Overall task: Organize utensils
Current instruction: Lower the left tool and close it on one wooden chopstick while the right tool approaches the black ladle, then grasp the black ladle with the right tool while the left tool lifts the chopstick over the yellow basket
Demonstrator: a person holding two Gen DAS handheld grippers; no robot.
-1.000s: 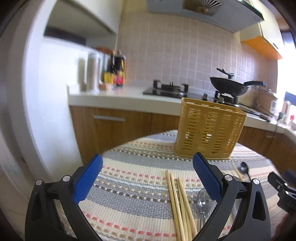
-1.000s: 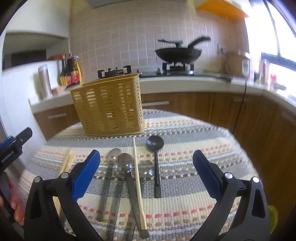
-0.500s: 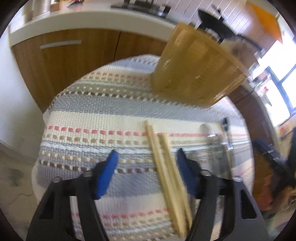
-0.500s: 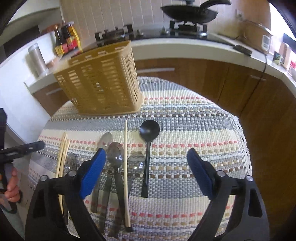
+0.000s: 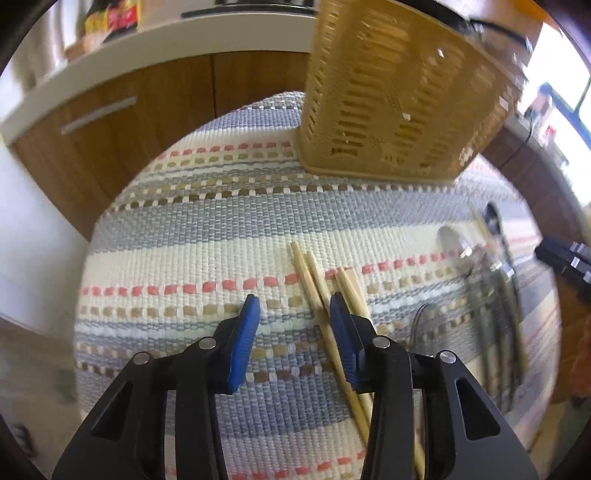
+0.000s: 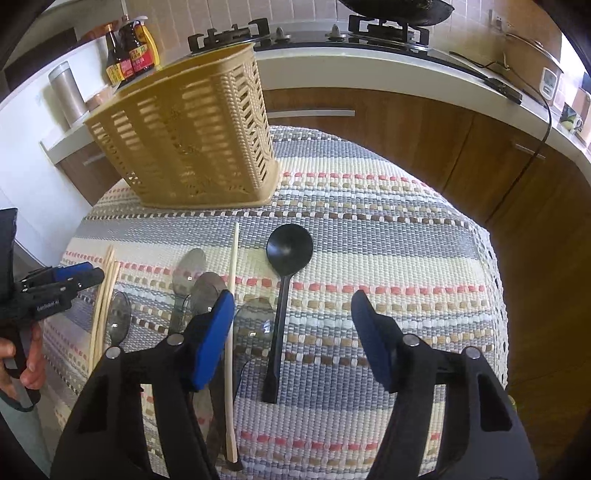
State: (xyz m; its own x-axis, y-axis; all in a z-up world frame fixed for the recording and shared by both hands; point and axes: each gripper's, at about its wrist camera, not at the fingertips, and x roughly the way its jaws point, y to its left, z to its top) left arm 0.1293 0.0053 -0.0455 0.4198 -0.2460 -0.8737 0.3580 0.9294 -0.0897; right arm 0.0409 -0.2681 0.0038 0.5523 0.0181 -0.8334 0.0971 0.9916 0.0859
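A yellow slotted utensil basket (image 5: 399, 96) stands at the far side of a striped cloth, also in the right wrist view (image 6: 188, 133). Several bamboo chopsticks (image 5: 317, 280) lie on the cloth. My left gripper (image 5: 293, 306) is open low over the cloth, its right finger just beside the chopsticks. It also shows in the right wrist view (image 6: 70, 277). My right gripper (image 6: 293, 306) is open above a black ladle (image 6: 286, 266), a single chopstick (image 6: 232, 288) and several metal spoons (image 6: 199, 284).
The striped cloth (image 6: 388, 266) covers a round table. Behind it runs a wooden cabinet with a white counter (image 6: 369, 62), a gas hob (image 6: 258, 33), sauce bottles (image 6: 129, 51) and a metal canister (image 6: 68, 88).
Both grippers tilted down and dropped toward the cloth. The left gripper narrowed and came down beside the chopsticks. The right gripper closed in over the spoons and ladle.
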